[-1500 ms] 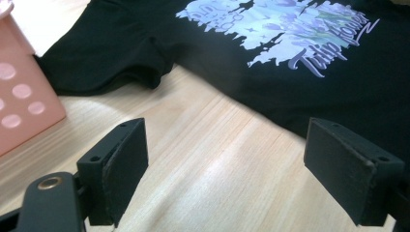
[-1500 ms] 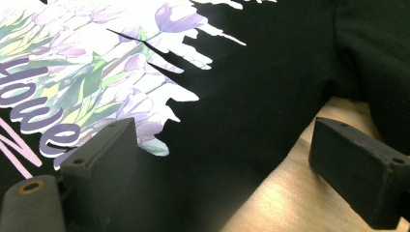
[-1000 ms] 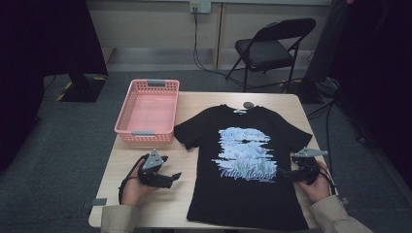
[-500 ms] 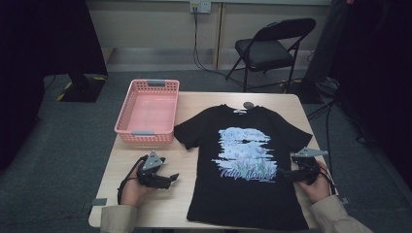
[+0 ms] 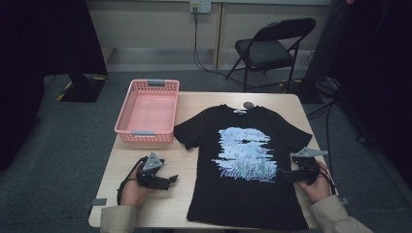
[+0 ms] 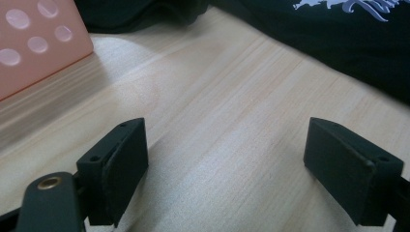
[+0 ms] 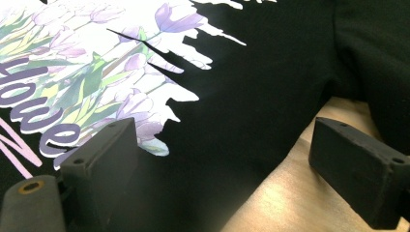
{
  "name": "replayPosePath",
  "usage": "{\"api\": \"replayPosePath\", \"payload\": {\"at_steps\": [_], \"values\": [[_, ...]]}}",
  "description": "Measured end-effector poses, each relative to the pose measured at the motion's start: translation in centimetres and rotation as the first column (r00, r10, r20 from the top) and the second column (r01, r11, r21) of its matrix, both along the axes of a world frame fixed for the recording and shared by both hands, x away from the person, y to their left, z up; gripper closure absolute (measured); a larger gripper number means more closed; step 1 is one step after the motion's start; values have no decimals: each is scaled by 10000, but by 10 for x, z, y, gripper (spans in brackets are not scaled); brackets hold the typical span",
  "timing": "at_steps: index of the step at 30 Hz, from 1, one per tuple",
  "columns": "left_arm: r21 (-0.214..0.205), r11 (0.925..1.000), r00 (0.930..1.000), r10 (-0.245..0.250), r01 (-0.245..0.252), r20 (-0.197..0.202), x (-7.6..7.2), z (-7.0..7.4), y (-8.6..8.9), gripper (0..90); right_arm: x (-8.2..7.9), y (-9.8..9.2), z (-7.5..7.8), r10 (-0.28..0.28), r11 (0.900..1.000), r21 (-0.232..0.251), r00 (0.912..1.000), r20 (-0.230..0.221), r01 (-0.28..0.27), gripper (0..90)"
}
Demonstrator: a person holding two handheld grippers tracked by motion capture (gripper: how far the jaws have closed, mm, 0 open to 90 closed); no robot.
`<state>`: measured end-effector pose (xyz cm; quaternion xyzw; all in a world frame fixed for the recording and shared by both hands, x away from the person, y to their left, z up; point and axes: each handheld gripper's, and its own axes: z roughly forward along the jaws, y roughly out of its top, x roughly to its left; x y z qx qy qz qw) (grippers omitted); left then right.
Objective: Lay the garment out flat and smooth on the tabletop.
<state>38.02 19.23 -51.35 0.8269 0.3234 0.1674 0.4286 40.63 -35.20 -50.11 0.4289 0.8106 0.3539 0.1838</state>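
While both hands rest low on the tabletop [image 5: 194,204], the black T-shirt [image 5: 248,194] lies flat and face up between them, collar toward the far edge, hem toward the person, so its long axis runs away from the person. Taking the shirt as landmark: the right tool [image 5: 287,174] sits at the shirt's right side seam, level with the lower part of the print, its tips over the cloth edge. In the right gripper view its jaws stand apart, one pad over the printed fabric and the other over bare wood just off the seam, nothing pinched between them. The left tool [image 5: 171,180] lies well off the shirt's left side, on bare wood, pointing toward the left seam; its jaws stand wide apart and hold nothing, and in the left gripper view the black cloth edge lies ahead of them with a stretch of tabletop between. A pink basket [image 5: 145,133] stands off the shirt's left sleeve, farther from the person than the left tool. Judgement: the right hand is the nearer one and could pinch the right seam at once; the left must first cross sideways to its seam. A fold would likely work across the short axis, side to side.
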Motion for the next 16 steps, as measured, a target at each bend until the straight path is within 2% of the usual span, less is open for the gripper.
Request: {"api": "replayPosePath", "payload": {"at_steps": [16], "values": [[19,10000,10000,23,-23,-11,0,0,0,146,0,0,0,-7,10000,5,10000,-7,7,94]]}}
